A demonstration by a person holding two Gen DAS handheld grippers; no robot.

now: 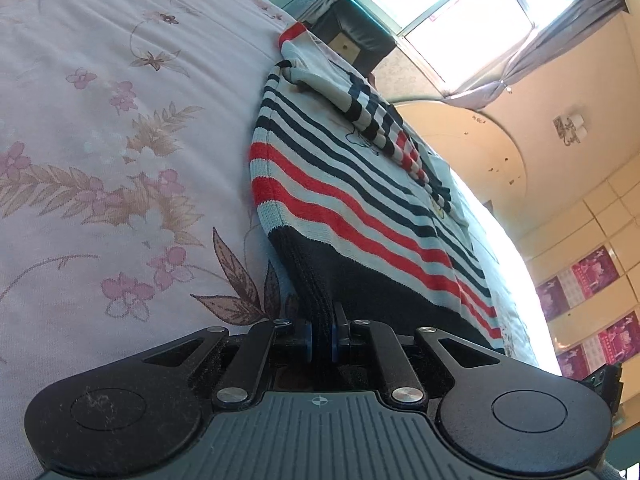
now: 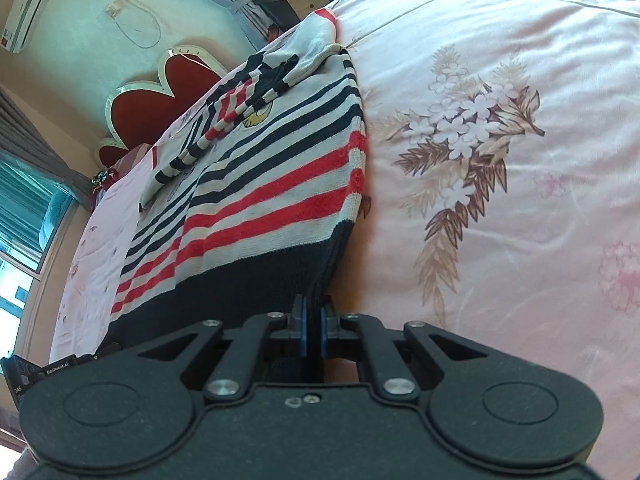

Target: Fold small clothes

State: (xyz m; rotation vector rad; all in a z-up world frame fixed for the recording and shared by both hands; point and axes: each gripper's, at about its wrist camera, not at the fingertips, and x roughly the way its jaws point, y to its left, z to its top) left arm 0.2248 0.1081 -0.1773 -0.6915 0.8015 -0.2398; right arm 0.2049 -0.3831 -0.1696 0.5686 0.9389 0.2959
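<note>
A small knitted sweater point(image 1: 352, 208) with red, white and navy stripes and a dark navy hem lies on a floral bedsheet point(image 1: 100, 140). Its sleeves are folded in over the body. My left gripper point(image 1: 323, 334) is shut on the navy hem at one bottom corner. In the right wrist view the same sweater point(image 2: 272, 184) stretches away from me, and my right gripper point(image 2: 313, 330) is shut on the navy hem at the other bottom corner. The hem hangs taut between both grippers.
The pink floral sheet point(image 2: 500, 160) covers the bed around the sweater. A red heart-shaped headboard point(image 2: 160, 92) stands at the far end. A dark chair point(image 1: 356, 36) sits past the bed below the window point(image 1: 472, 12).
</note>
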